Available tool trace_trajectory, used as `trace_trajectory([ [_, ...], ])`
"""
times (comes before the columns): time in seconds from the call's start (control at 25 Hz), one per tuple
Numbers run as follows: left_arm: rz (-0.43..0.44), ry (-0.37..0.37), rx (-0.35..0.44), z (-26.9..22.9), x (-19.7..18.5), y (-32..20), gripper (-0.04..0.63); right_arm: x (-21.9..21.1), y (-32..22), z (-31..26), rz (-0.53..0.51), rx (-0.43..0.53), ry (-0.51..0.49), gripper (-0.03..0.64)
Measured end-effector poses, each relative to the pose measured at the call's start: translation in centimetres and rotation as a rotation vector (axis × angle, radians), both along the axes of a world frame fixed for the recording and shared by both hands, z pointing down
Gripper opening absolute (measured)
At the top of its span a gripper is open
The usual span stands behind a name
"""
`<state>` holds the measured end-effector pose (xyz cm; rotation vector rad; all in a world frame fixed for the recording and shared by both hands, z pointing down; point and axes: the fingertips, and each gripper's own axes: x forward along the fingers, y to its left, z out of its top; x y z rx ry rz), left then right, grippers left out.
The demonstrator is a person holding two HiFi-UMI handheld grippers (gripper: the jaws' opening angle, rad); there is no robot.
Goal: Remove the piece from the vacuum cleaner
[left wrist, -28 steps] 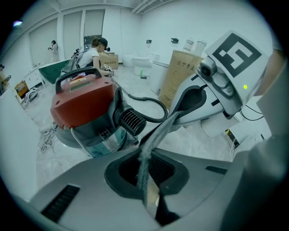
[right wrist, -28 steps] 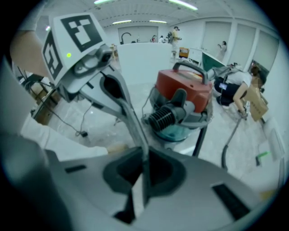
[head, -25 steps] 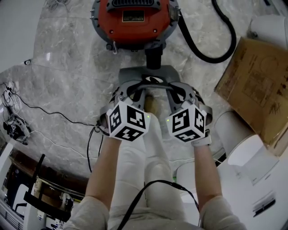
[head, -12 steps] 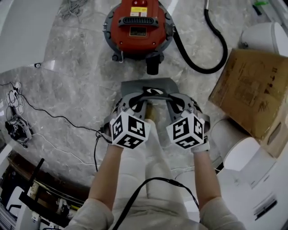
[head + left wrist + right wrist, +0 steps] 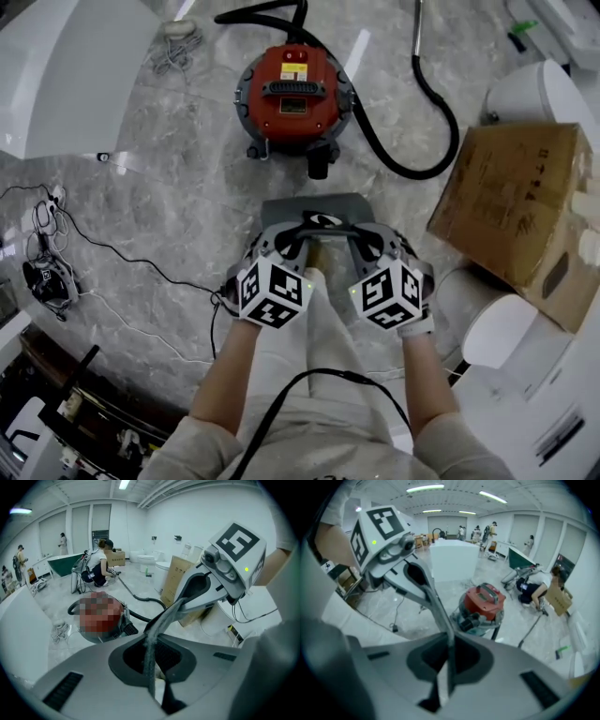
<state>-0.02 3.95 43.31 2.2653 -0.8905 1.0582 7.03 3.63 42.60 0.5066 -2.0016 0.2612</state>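
Note:
The red canister vacuum cleaner (image 5: 293, 94) (image 5: 483, 603) stands on the marble floor ahead of me. A flat grey piece (image 5: 281, 208) (image 5: 70, 667) (image 5: 525, 667) with a dark middle recess hangs clear of the vacuum's black front port (image 5: 319, 167). Both grippers hold it from the near side, angled inward. The left gripper (image 5: 302, 232) (image 5: 151, 665) reaches into the recess with its jaws shut thin. So does the right gripper (image 5: 349, 231) (image 5: 449, 667). What exactly the jaws pinch inside the recess is hidden.
A black hose (image 5: 412, 159) loops from the vacuum to the right. A cardboard box (image 5: 511, 202) and white fixtures (image 5: 506, 328) crowd the right side. Cables (image 5: 47, 262) lie at the left, and a white panel (image 5: 66, 66) fills the far left corner. People work in the background.
The grey piece has stayed with both grippers while the vacuum has dropped away and looks smaller. The gap between the piece and the vacuum's port has widened.

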Motion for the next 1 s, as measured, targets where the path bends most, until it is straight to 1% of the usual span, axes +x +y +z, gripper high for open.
trace_trajectory([
  [0.08, -0.028, 0.032, -0.016, -1.3, 0.0, 0.4, 0.029, 0.0, 0.3, -1.2, 0.013, 0.000, -0.012, 0.028],
  [0.16, -0.037, 0.038, -0.007, -2.5, -0.2, 0.4, 0.029, -0.1, 0.2, -2.3, 0.017, 0.007, -0.021, 0.028],
  [0.4, -0.027, 0.046, 0.016, -5.6, -0.6, 0.8, 0.029, -0.6, 0.5, -5.7, 0.007, 0.027, -0.027, 0.028],
  [0.68, 0.003, 0.038, 0.040, -9.9, -0.3, 1.8, 0.029, -0.4, 1.7, -9.8, -0.020, 0.021, -0.034, 0.029],
  [0.88, -0.007, 0.057, 0.055, -12.6, -0.5, 1.9, 0.029, -0.7, 2.2, -12.4, -0.043, 0.010, -0.048, 0.029],
  [1.0, 0.002, 0.070, 0.067, -14.4, -0.5, 2.2, 0.029, -0.7, 2.7, -14.2, -0.062, 0.004, -0.057, 0.028],
])
